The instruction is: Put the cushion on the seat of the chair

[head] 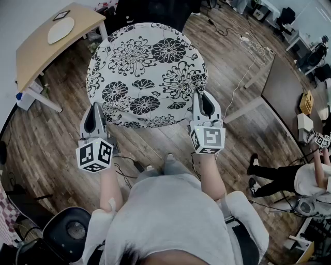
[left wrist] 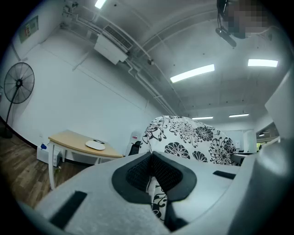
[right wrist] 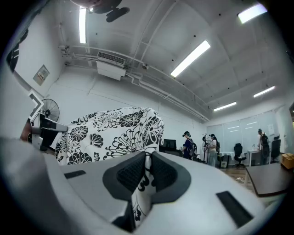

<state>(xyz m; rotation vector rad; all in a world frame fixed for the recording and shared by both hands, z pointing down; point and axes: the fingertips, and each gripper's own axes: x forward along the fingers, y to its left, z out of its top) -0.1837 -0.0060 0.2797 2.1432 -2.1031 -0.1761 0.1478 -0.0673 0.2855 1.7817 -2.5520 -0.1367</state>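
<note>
A round white cushion (head: pixel 147 72) printed with black flowers hangs flat in front of me, above the wooden floor. My left gripper (head: pixel 95 109) is shut on its near left edge and my right gripper (head: pixel 202 99) is shut on its near right edge. In the left gripper view the fabric is pinched between the black pads of the left gripper (left wrist: pixel 151 159), and the cushion (left wrist: pixel 193 137) rises beyond them. The right gripper (right wrist: pixel 148 159) shows the same pinch, with the cushion (right wrist: pixel 110 128) spreading to the left. A dark shape (head: pixel 150 11) beyond the cushion is mostly hidden; I cannot tell if it is the chair.
A light wooden table (head: pixel 31 52) with a white plate (head: pixel 60 30) stands at the upper left. A dark table (head: pixel 284 88) and floor cables (head: pixel 248 46) lie to the right. A person (head: pixel 289 178) crouches at the right. A black office chair (head: pixel 70 227) is behind me, lower left.
</note>
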